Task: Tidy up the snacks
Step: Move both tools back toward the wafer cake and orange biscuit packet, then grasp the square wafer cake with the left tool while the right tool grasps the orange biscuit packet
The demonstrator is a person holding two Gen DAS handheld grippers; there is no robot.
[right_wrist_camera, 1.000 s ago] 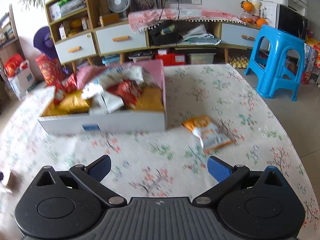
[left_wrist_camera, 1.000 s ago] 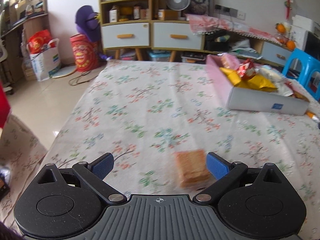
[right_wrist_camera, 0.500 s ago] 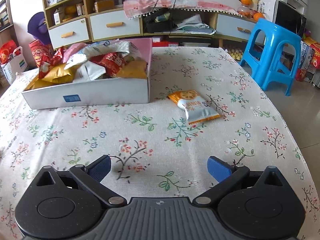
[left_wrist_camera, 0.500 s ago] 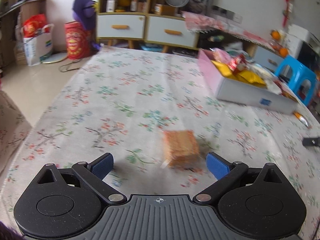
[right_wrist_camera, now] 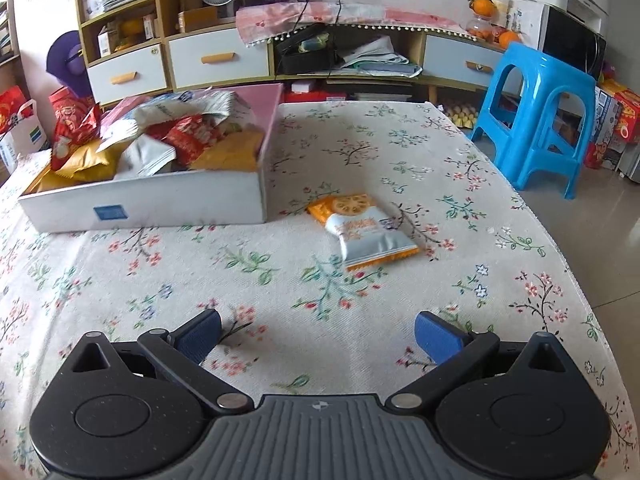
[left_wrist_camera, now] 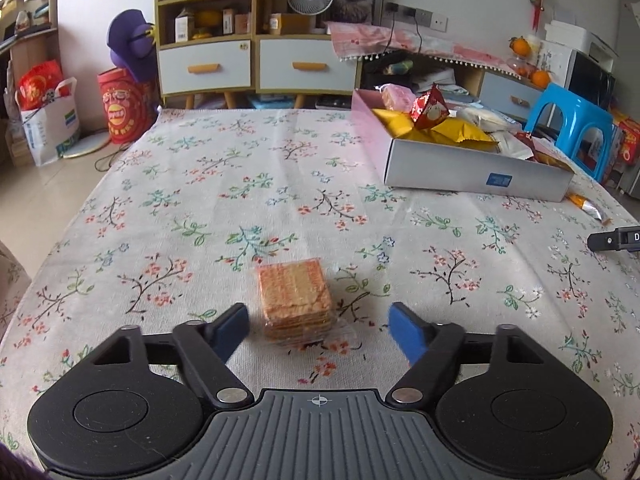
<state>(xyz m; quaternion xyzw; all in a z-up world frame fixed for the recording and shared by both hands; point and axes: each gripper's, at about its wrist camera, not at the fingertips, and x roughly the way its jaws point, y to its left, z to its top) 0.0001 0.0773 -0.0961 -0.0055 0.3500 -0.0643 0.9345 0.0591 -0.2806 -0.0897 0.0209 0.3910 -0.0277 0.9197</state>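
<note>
On the floral surface (left_wrist_camera: pixel 200 184), a cracker pack (left_wrist_camera: pixel 295 300) lies flat between the left gripper (left_wrist_camera: pixel 318 326) fingers, which are closing, not yet touching it; roughly square, no clear long axis. Right gripper (right_wrist_camera: pixel 318 334) fingers wide, nothing between. Ahead of it an orange-white packet (right_wrist_camera: pixel 364 230) lies flat, long axis running away, slanted left. Box (right_wrist_camera: pixel 160 200) heaped with snack bags

Left gripper (left_wrist_camera: pixel 318 326) tilts down toward the table, jaws closing, blue pads not yet pressing on anything. Right gripper (right_wrist_camera: pixel 318 334) also angles downward, jaws spread wide with nothing between them; its tip peeks into the left view's right edge.
</note>
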